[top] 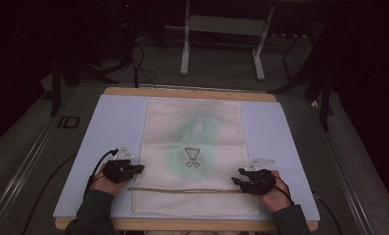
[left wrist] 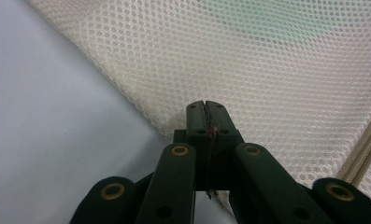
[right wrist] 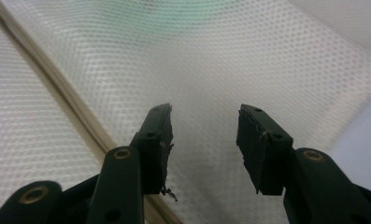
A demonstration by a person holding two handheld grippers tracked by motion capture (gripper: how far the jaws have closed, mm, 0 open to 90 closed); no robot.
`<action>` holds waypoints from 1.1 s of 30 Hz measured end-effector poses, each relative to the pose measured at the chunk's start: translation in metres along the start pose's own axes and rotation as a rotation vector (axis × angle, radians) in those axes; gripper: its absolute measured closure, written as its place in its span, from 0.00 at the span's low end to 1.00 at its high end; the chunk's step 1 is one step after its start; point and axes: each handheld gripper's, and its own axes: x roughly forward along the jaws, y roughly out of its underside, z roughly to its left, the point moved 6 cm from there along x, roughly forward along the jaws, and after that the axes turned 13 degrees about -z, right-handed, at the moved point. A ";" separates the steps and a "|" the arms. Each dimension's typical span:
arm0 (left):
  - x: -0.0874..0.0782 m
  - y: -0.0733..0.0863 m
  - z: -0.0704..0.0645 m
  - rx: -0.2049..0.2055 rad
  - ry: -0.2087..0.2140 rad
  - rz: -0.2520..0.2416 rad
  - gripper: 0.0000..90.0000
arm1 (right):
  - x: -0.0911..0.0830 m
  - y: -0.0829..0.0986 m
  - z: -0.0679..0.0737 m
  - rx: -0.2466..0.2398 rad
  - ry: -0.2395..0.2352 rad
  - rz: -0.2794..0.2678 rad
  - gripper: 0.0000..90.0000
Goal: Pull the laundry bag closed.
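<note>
Both fingers (right wrist: 157,135) of the right gripper (right wrist: 205,140) straddle the mesh bag (right wrist: 220,60)

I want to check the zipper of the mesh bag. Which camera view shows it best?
The high view: the zipper runs across the mesh bag between both grippers. The right gripper view shows a diagonal stretch; the left gripper view, a short piece at its edge.

This looks like a lab or recording studio. A wooden tabletop (top: 192,93) under a pale mat (top: 113,127) stands on grey carpet (top: 221,73), black drapes (top: 368,73) close both sides, cables (top: 140,68) trail over the floor, and a white metal stand (top: 221,29) sits beyond the far edge.
</note>
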 end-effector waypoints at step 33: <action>0.001 0.001 0.002 -0.017 0.037 0.003 0.99 | 0.033 -0.036 0.071 -0.112 -0.214 -0.013 0.68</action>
